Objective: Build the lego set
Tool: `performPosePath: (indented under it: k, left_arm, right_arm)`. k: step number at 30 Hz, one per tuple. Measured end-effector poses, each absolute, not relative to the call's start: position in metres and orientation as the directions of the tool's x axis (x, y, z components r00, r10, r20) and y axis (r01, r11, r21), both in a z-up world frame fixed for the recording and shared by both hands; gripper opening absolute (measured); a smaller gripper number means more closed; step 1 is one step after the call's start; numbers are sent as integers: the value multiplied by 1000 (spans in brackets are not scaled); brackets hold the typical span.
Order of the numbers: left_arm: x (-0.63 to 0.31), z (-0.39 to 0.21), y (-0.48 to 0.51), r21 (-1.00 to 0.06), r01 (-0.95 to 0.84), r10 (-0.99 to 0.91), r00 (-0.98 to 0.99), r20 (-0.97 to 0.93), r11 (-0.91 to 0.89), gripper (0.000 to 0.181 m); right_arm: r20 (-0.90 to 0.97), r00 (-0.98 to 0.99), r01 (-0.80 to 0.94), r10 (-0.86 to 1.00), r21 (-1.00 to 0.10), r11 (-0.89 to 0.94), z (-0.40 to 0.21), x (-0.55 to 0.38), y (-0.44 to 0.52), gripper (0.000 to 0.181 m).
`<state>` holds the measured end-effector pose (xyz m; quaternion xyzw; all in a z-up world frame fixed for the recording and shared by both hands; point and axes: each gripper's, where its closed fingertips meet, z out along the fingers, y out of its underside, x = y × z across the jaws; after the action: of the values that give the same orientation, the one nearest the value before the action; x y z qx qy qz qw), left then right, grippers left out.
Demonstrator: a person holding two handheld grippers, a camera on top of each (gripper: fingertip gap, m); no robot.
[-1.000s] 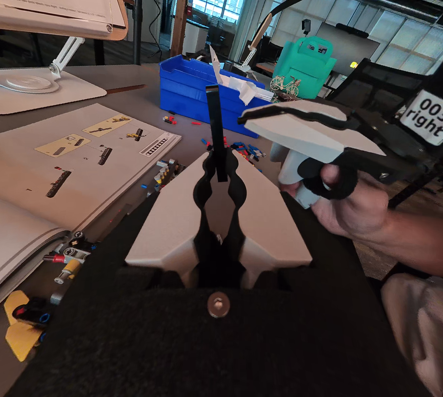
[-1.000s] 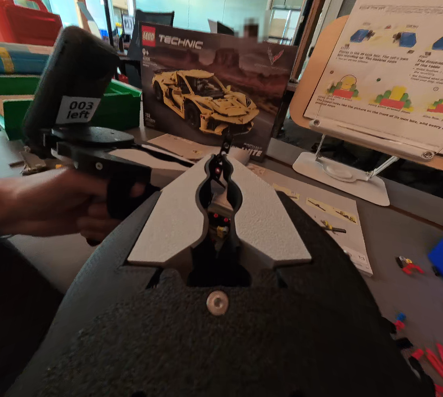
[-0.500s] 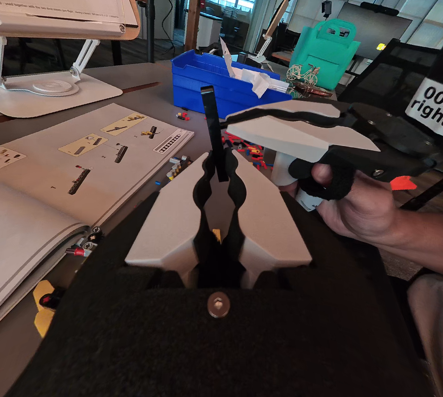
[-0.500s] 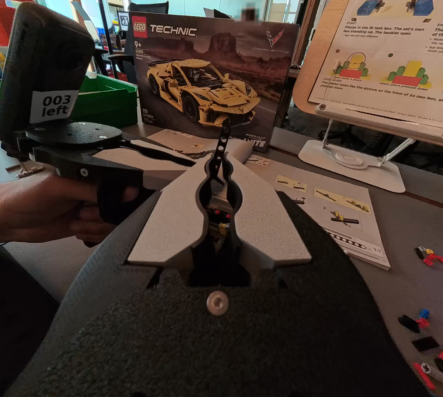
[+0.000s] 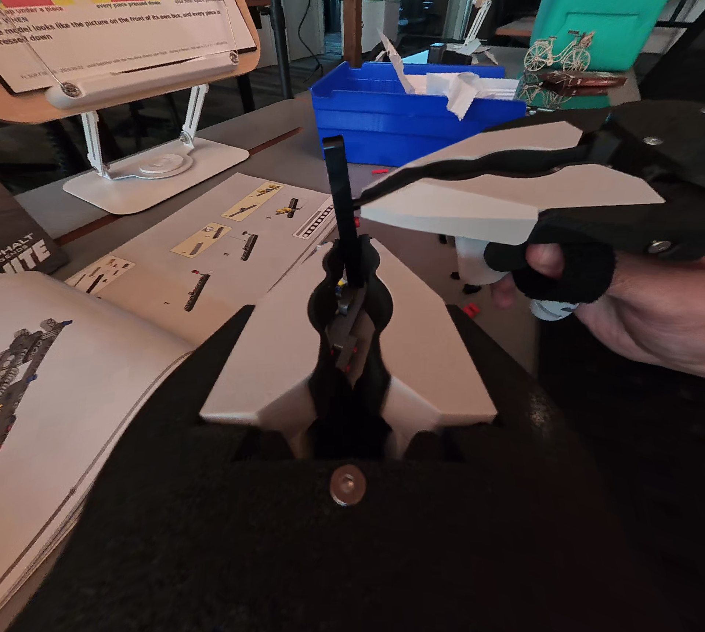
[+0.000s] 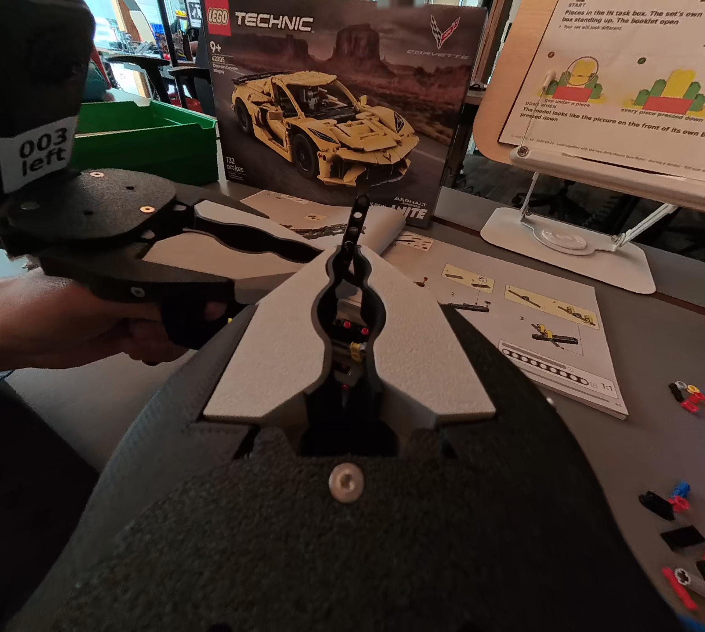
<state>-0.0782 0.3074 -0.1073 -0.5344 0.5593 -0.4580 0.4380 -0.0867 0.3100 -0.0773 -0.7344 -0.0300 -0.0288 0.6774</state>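
**Grippers close in on one black beam**

Since the earlier frame, both grippers have drawn nearer each other, and the open booklet now fills more of the left wrist view.

One long black beam stands nearly upright above the table, its lower end clenched between the fingers of the left gripper. Seen from the right wrist view, the same beam shows a row of round holes along its length. The right gripper is pinched around its lower part too, meeting the left gripper's tips there; both grasp this one piece. Through the gap behind each pair of fingers, a small grey assembly with red and yellow pins is visible, though what it rests on is unclear.

Below lies one open instruction booklet. Two hands hold the tools. Beyond stand one set box showing a yellow car, one blue bin, one green bin and one tilted instruction stand. Small loose pieces lie scattered on the grey table.
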Motion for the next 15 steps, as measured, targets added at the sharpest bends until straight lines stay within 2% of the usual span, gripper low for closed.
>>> performPosePath:
  k: [8, 15]
  left_arm:
    - [-78, -110, 306, -977, -207, -998, -44, -45, 54, 6]
    - [-78, -103, 299, -965, -186, -971, -122, 208, -183, 6]
  right_arm:
    - [128, 992, 128, 2, -989, -71, -77, -86, 309, 4]
    - [203, 979, 202, -13, -979, -42, -72, -87, 310, 4]
